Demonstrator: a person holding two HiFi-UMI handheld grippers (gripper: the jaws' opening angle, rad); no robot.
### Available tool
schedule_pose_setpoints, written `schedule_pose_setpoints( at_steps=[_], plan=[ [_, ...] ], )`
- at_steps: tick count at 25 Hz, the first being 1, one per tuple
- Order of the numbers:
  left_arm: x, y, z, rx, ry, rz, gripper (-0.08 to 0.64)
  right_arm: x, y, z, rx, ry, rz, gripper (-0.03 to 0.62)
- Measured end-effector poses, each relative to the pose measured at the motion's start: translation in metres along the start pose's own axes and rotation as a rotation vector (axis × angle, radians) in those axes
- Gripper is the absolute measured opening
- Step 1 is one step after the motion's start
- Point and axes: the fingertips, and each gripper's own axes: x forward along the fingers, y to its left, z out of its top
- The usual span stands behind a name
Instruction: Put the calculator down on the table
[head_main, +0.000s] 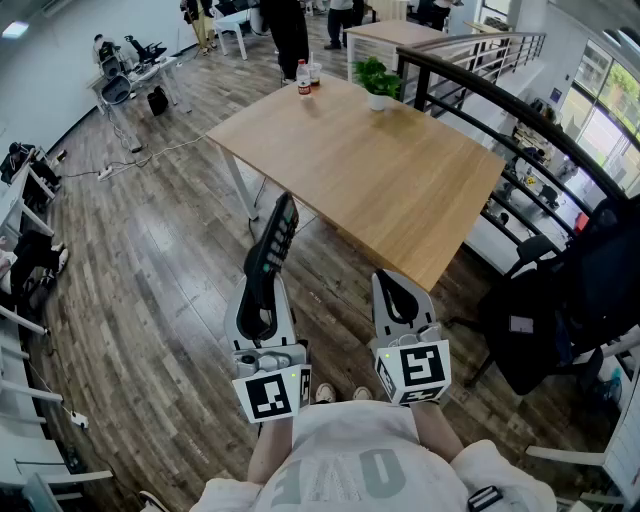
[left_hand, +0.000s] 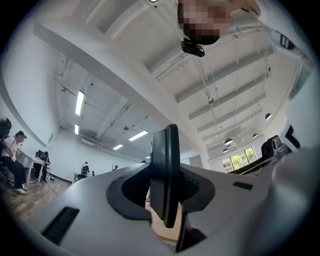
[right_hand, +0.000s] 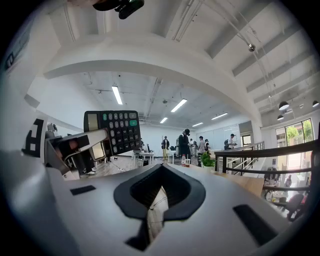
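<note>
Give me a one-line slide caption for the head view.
Left gripper grips a calculator on edge in front of the wooden table; right gripper beside it, empty.

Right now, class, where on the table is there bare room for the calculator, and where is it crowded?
The table is bare from its near corner to the middle, railing side included. Only the far end is crowded: bottle, cup and potted plant.

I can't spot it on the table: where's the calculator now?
Head view, lower left of centre: the calculator stands on edge in the left gripper, over the floor, short of the wooden table.
</note>
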Motion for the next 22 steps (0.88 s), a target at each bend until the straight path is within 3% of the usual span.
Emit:
schedule_pose_setpoints(
  at_steps=[12, 22],
  plan=[
    [0.016, 0.019, -0.010, -0.018, -0.010, -0.003, 0.112, 0.024, 0.009, 0.000, -0.021, -0.008, -0.001, 0.018],
    [0.027, 0.071, -0.026, -0.051, -0.011, 0.009, 0.112, 0.060, 0.034, -0.001, -0.088, -0.021, -0.026, 0.018]
  ],
)
